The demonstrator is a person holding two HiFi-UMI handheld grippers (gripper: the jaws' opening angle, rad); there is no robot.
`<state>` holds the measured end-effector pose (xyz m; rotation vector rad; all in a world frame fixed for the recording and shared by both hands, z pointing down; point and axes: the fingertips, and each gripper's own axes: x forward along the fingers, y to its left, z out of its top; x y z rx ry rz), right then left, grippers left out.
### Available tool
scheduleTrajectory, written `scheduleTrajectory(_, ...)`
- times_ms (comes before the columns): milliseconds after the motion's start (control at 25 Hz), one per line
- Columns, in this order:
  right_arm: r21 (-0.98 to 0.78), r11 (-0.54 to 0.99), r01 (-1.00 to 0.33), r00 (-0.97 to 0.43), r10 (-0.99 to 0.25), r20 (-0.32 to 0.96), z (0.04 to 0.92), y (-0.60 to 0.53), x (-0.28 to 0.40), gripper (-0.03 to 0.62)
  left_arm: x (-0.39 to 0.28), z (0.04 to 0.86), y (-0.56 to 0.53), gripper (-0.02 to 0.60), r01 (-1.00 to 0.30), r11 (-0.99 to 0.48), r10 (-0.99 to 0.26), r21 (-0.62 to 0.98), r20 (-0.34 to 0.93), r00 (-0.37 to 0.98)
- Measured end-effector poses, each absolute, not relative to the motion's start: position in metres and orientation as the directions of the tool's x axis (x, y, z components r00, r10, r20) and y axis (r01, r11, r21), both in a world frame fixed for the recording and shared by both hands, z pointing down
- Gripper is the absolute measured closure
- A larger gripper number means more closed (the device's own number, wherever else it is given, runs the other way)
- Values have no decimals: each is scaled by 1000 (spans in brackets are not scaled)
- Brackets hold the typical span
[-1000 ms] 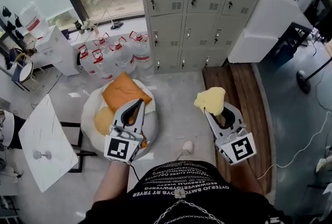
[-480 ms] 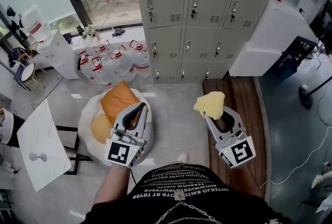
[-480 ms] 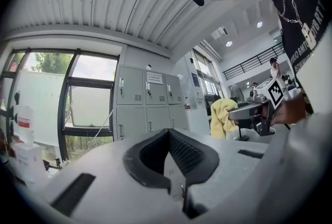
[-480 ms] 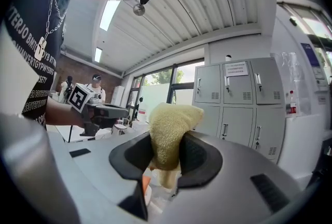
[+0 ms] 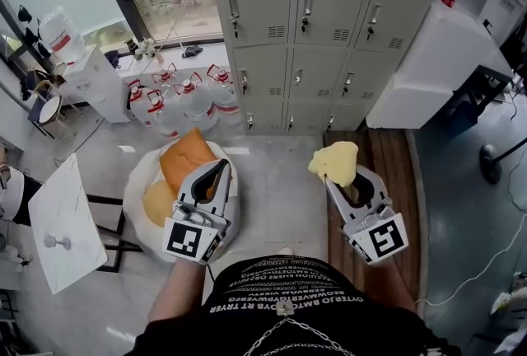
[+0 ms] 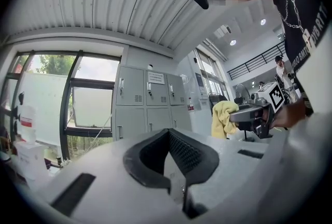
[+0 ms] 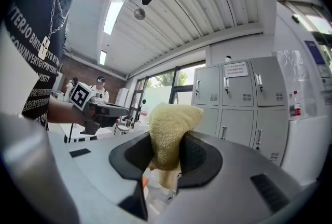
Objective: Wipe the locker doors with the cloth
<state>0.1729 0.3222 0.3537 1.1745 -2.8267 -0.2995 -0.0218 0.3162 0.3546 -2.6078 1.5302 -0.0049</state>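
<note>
We're pinching the soft, light cloth (image 5: 333, 163) mid-bunch in the right gripper (image 5: 342, 181); the left gripper (image 5: 220, 169) is seemingly closed, empty.

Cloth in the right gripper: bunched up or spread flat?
Bunched. The yellow cloth stands as a crumpled wad above the right gripper, whose jaws are clamped on its lower part.

Left hand-held gripper (image 5: 222, 166) closed, right hand-held gripper (image 5: 342, 178) clamped

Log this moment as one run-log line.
right gripper: shut on crumpled yellow cloth | left gripper: shut, empty | grey metal lockers: ahead, not yet touched
</note>
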Motion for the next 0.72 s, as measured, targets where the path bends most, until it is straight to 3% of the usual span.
scheduleTrajectory(720,164,675,-719,-686,-727,-17,368,310,190,477,-4,373,298,577,-840,-529,-847,-122,29,530)
